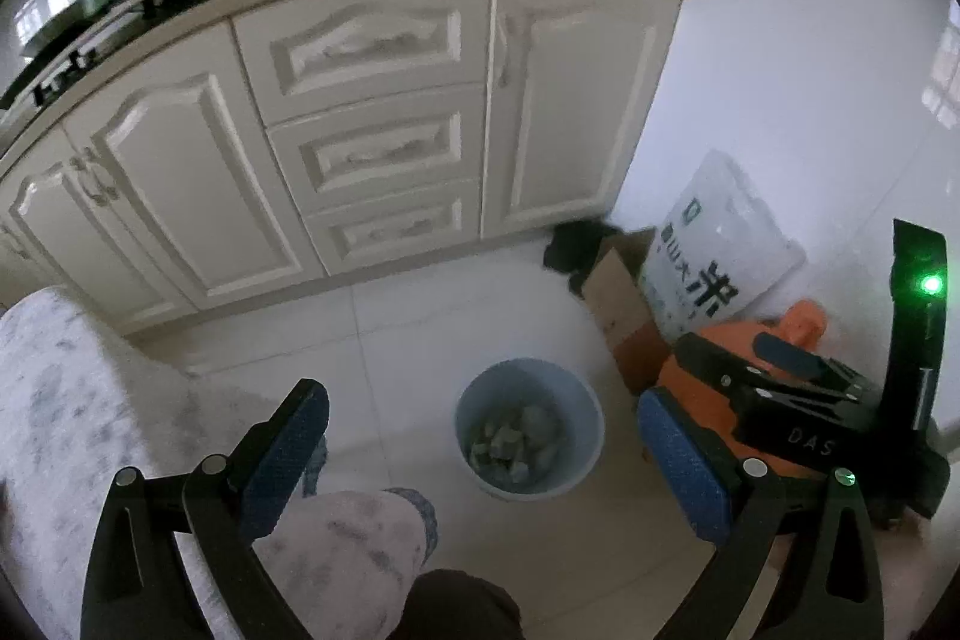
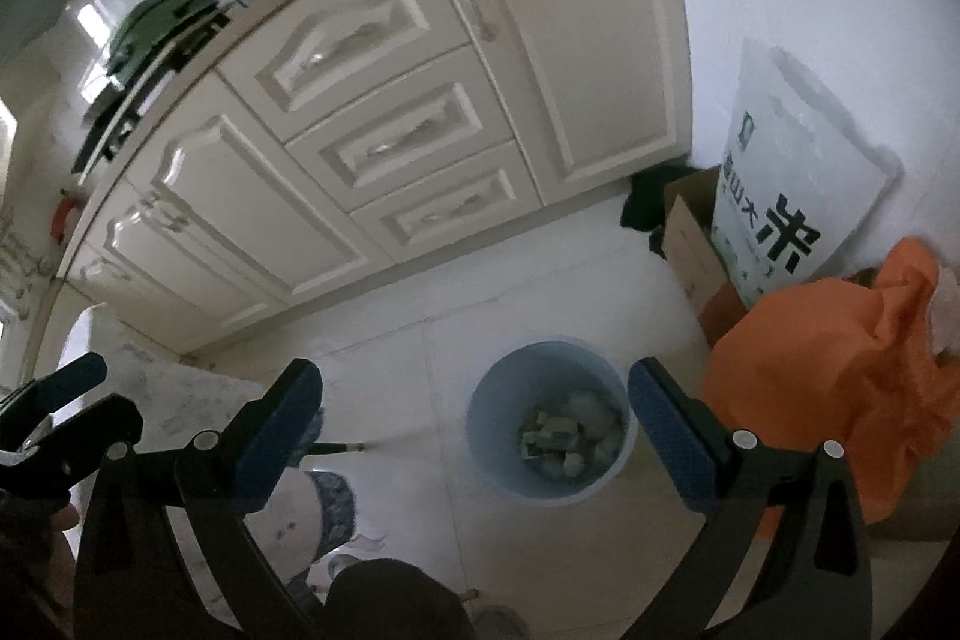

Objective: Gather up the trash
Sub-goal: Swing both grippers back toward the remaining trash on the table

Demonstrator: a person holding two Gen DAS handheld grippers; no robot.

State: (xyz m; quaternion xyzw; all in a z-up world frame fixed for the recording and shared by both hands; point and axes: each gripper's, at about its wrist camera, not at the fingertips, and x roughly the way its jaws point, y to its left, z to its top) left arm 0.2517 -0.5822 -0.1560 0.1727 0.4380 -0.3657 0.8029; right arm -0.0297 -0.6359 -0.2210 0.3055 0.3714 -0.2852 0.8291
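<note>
A light blue bin (image 1: 585, 415) stands on the white tiled floor, with crumpled paper and wrappers (image 1: 516, 445) lying in its bottom. My left gripper (image 1: 486, 460) hangs above and in front of the bin, open wide, with nothing between its blue pads (image 1: 288, 460). In the right wrist view the same bin (image 2: 489, 418) holds the trash (image 2: 564, 436). My right gripper (image 2: 474, 430) is likewise open and empty over the bin's near side, its pads (image 2: 666, 436) standing far apart.
Cream cabinets (image 1: 372, 130) run behind the bin. To the right stand a cardboard box (image 1: 618, 304), a white rice bag (image 2: 792, 172) and an orange plastic bag (image 2: 828, 370). A person's leg in patterned trousers (image 1: 342, 538) and a dark shoe (image 1: 462, 604) are below.
</note>
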